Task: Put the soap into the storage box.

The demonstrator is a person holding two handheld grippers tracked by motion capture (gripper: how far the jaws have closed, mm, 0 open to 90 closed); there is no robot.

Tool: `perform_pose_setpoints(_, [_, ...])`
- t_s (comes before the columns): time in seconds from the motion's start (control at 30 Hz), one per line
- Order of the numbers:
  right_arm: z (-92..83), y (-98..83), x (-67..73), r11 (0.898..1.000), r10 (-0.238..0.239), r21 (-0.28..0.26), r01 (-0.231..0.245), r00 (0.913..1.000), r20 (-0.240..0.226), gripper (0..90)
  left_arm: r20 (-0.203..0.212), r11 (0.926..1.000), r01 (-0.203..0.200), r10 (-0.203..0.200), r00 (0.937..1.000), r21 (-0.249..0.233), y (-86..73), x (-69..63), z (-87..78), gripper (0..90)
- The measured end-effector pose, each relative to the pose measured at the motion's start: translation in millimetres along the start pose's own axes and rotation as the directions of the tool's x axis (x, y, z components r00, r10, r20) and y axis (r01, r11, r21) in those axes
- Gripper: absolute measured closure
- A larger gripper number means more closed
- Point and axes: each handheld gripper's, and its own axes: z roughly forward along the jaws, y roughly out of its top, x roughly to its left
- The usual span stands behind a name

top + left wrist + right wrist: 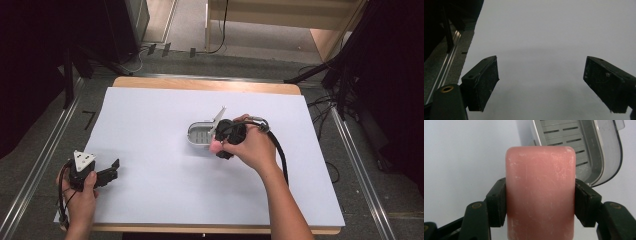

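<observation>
A pink bar of soap (540, 195) is clamped between the two black jaws of my right gripper (540, 203). In the high view the right gripper (220, 146) holds the soap (215, 146) at the near edge of a grey soap box (199, 134) with a slotted floor and its lid (218, 120) standing open. The soap box (576, 147) lies just beyond the bar in the right gripper view. My left gripper (112, 170) rests at the table's near left corner, jaws wide apart over bare white paper, and the left gripper (541, 82) holds nothing.
A white sheet (150, 165) covers most of the wooden table (200, 84). Metal rails (45, 155) run along both sides on the grey floor. Black stands and cables (345, 75) are at the far right.
</observation>
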Motion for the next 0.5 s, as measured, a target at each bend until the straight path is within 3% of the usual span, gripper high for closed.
perform_pose_setpoints(0.5, [-1.8, 14.3, -8.9, 1.0, -0.009, -0.009, 0.009, 0.9999, -0.011, 38.8, 0.0, 1.0, 0.003, -0.003, 1.0, -0.001, 0.0, 0.1, 0.0, 13.7])
